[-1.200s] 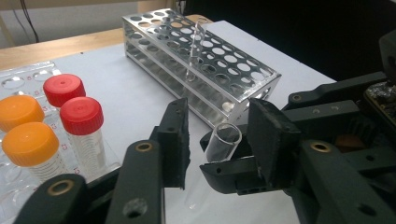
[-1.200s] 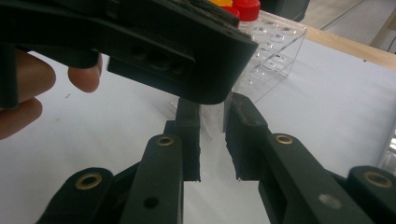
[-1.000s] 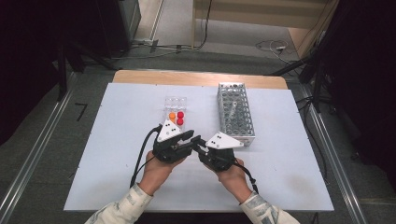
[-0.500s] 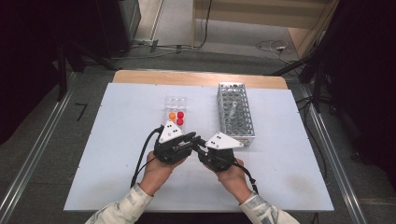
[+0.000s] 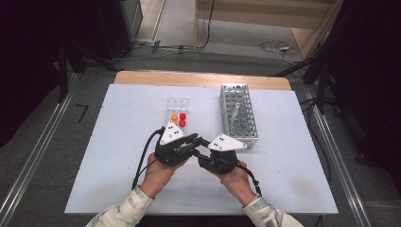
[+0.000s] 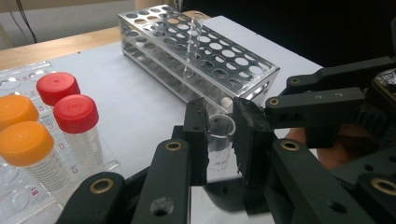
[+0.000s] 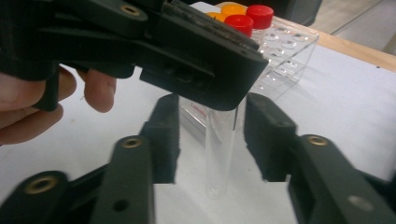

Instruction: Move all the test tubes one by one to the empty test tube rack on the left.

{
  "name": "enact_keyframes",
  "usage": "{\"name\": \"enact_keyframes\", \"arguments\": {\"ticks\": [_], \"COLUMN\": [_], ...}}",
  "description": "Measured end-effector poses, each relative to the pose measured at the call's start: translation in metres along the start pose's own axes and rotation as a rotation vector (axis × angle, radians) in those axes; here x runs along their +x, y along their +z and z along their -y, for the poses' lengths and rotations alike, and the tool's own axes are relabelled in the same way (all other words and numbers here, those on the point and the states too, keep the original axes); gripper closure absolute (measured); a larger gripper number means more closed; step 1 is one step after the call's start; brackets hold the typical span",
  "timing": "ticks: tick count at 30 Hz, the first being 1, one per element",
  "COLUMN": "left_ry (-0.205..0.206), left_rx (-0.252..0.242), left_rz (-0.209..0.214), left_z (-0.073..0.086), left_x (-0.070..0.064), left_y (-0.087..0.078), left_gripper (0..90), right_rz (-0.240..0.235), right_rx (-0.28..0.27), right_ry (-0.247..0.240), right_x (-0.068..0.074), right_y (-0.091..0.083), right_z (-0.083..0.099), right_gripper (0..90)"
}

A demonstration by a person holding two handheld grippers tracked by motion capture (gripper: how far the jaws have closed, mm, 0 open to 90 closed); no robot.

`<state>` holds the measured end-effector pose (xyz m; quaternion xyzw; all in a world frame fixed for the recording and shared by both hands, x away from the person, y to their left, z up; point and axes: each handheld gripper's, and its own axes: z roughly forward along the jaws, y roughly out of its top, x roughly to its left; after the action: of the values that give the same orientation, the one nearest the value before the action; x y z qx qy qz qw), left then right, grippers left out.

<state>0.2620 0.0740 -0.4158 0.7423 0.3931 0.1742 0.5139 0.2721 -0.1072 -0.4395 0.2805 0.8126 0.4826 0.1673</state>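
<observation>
Handover of a glass tube point(image 7: 220, 149): left claw point(image 6: 219, 140) clamps its rim, hanging it upright between the spread jaws of the right claw point(image 7: 212, 140), ready to close lower down.

**Bright table, dark surround, soft close-ups**

From my high view the white table point(image 5: 118, 142) is evenly lit from above, with dark room edges and only faint shadows. In my right gripper view the near jaws and the test tube point(image 7: 219, 154) are blurred. In my left gripper view the metal rack point(image 6: 196, 46) glints with glare.
</observation>
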Motion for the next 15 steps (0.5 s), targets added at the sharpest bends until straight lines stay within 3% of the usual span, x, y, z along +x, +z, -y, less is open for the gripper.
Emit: {"name": "enact_keyframes", "arguments": {"ticks": [8,15], "left_ry": [-0.015,-0.026], "left_rx": [-0.020,-0.024], "left_rz": [-0.009,-0.034], "left_z": [-0.005,-0.005], "left_x": [0.006,0.017], "left_y": [-0.011,-0.023], "left_gripper": [76.6,76.5], "right_rz": [-0.018,-0.027], "right_rx": [0.012,0.021], "right_ry": [-0.002,0.005], "right_x": [0.000,-0.003], "right_y": [-0.003,-0.007], "right_z": [0.000,0.000], "right_gripper": [29.4,25.8]}}
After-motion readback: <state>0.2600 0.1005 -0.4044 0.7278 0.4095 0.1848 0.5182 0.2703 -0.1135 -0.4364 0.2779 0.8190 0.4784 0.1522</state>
